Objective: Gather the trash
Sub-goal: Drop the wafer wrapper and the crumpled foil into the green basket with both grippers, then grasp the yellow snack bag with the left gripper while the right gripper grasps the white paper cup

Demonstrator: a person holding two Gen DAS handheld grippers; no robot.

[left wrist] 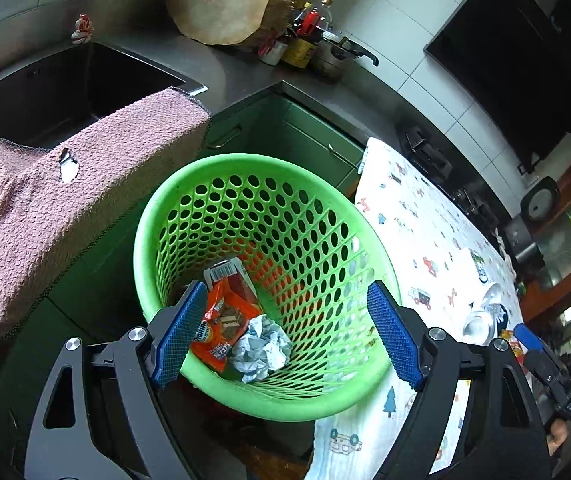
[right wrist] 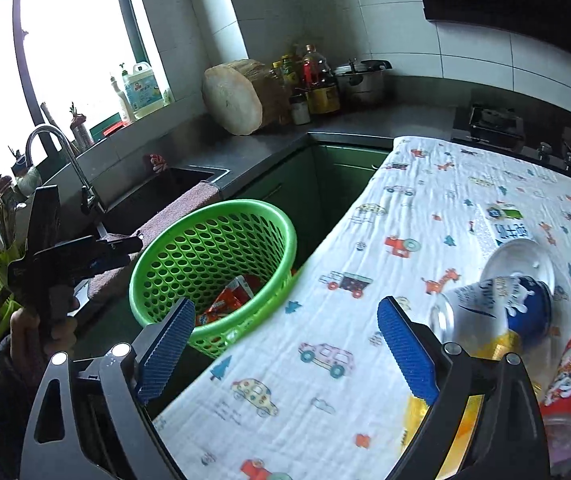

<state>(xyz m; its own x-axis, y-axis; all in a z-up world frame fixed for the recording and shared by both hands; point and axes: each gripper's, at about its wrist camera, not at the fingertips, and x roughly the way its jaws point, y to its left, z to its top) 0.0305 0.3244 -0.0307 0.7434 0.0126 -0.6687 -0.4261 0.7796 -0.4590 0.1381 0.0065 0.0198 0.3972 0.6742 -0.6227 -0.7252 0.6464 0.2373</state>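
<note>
Both jaws wide and empty, left gripper (left wrist: 285,336) over the basket (left wrist: 337,402); we should swing the right gripper (right wrist: 285,350) squarely around the blue can (right wrist: 525,308) on the desk (right wrist: 365,240).

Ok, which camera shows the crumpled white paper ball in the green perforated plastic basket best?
The left wrist view: it looks straight down into the green perforated plastic basket, with the crumpled white paper ball clear beside an orange snack wrapper. In the right wrist view the basket's rim hides the ball.
</note>
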